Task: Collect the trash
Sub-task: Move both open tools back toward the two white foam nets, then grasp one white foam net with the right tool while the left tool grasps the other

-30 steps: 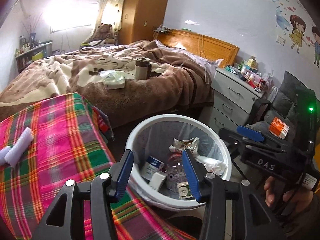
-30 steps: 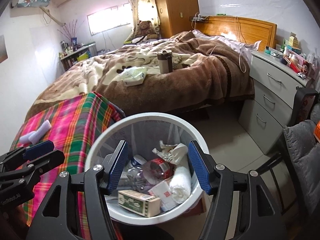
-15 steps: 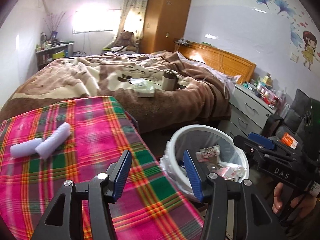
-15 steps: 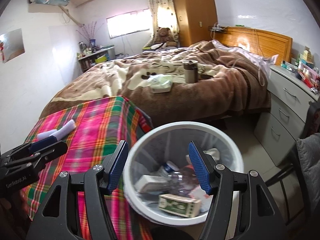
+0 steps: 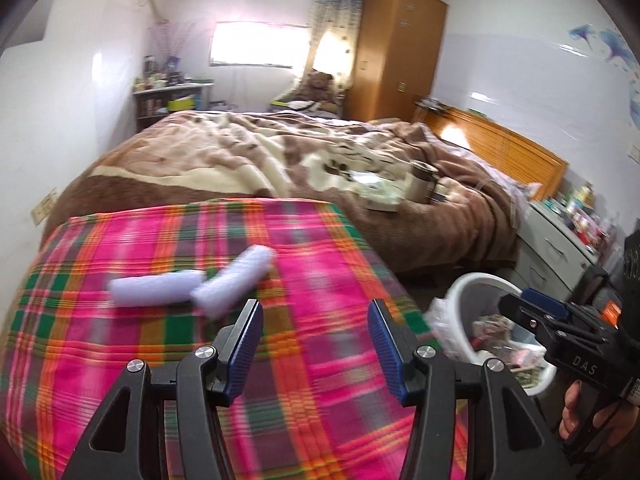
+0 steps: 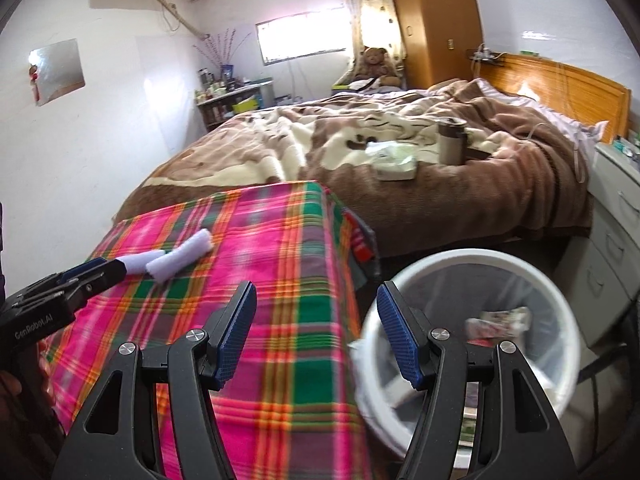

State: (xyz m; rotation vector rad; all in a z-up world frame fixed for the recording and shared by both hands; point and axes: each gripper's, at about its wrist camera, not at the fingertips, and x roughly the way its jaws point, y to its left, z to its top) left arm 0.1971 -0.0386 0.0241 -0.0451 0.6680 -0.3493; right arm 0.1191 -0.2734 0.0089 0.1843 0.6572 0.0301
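White, soft-looking rolls are what remains to collect: two short cylinders lying on the plaid cloth [image 5: 312, 360]. The nearer roll [image 5: 234, 282] lies just ahead of the left gripper [image 5: 316, 350] and a little to its left. Its long axis runs diagonally, the near end toward the gripper's left finger and the far end pointing away and to the right. The second roll [image 5: 156, 289] lies further left, almost crosswise to the gripper's line. The two ends meet or nearly meet; blur keeps me from telling which.

The left gripper's jaws have just been opening and now stand apart with nothing between them, only cloth below. From the right wrist view the same rolls, the nearer roll [image 6: 180, 260] and the second roll [image 6: 138, 263], sit well off to the left and ahead of the right gripper [image 6: 316, 338], whose jaws are also spread and empty. The left gripper is plainly the nearer one, and its tip reaches close to the second roll in that view.

Judging by this, the left gripper would have to go forward and slightly left, turned so its fingers close across the diagonal roll.

To the right of both grippers stands the white bin [image 6: 472, 264], already holding rubbish. Beyond the cloth lies the bed [image 5: 280, 160].
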